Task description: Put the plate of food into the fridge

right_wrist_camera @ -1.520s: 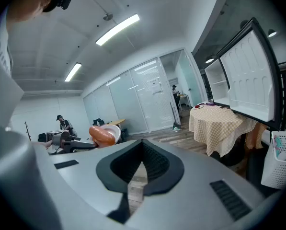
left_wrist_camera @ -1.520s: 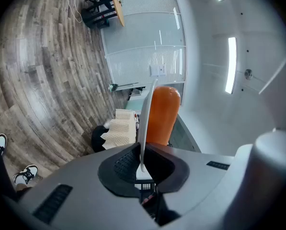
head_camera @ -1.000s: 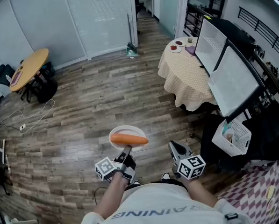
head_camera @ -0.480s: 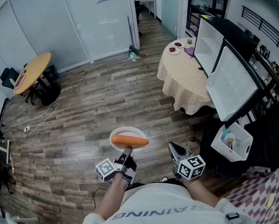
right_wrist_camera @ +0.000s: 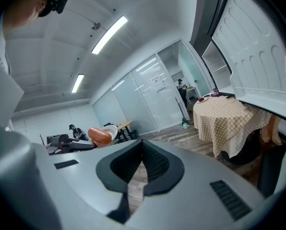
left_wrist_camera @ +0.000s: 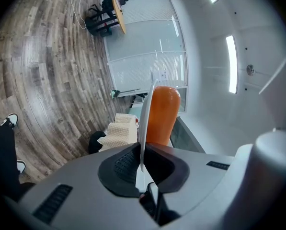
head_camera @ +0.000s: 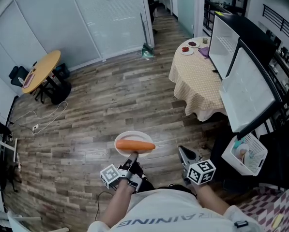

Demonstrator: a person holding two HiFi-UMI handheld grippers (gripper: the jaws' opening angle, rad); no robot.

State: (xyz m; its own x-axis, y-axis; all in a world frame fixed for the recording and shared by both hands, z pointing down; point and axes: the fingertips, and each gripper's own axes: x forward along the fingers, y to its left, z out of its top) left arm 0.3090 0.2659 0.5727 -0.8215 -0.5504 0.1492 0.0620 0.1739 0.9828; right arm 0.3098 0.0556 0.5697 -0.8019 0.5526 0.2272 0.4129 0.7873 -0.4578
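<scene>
While the person stood on the wooden floor [head_camera: 110,100], the left tongs [head_camera: 131,155] pinched the near rim of the white plate [head_camera: 129,135]. In the left gripper view the rim sat edge-on between the dark pads [left_wrist_camera: 121,164]. A single long orange piece of food [head_camera: 135,145] lay across the plate, which was held roughly level in the air, resting on nothing else. The right tongs [head_camera: 185,152] were pressed together with nothing between them. They were held just beside the plate on its right and apart from it.

Farther out, a counter with a checked cloth [head_camera: 197,81] stood ahead on the right, with small dishes near its far edge. The fridge [head_camera: 260,57] stood beside it with its white doors [head_camera: 248,88] swung open. A white basket [head_camera: 245,152] sat on the floor by the fridge.

Progress, as judged: the plate was lifted and in transit, and the fridge was already open. The plate was still well apart from the fridge. Left to do: carry it there, set it on a shelf and release it. No view showed the shelves.
</scene>
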